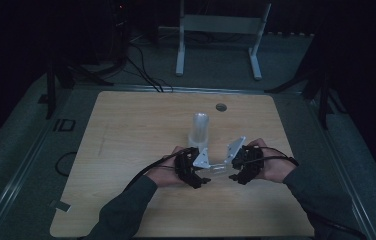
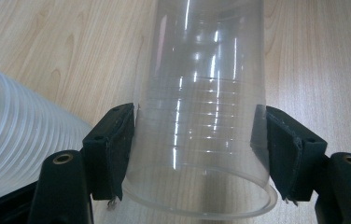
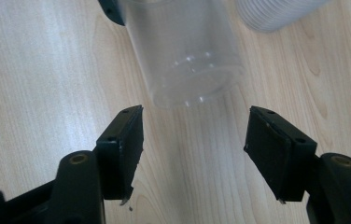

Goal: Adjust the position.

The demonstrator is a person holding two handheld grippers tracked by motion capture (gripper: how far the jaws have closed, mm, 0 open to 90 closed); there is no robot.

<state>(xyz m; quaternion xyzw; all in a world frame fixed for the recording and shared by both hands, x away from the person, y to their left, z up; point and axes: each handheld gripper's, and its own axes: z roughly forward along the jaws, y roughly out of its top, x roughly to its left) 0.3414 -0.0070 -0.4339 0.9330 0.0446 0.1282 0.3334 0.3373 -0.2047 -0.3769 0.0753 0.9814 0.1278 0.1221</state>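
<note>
The left hand-held gripper (image 2: 197, 154) is clamping a clear cup (image 2: 201, 116) near the stack (image 1: 199, 129); the right hand-held gripper (image 3: 194, 154), standing wide and empty, is facing its base (image 3: 190, 91), likely needing to close there next.

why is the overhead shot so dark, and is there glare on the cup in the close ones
High view: dim all over, room black beyond the table. Left gripper view: bright, with white glare streaks down the clear cup and a soft-focus cup stack. Right gripper view: evenly lit, small glints near the cup's base.
</note>
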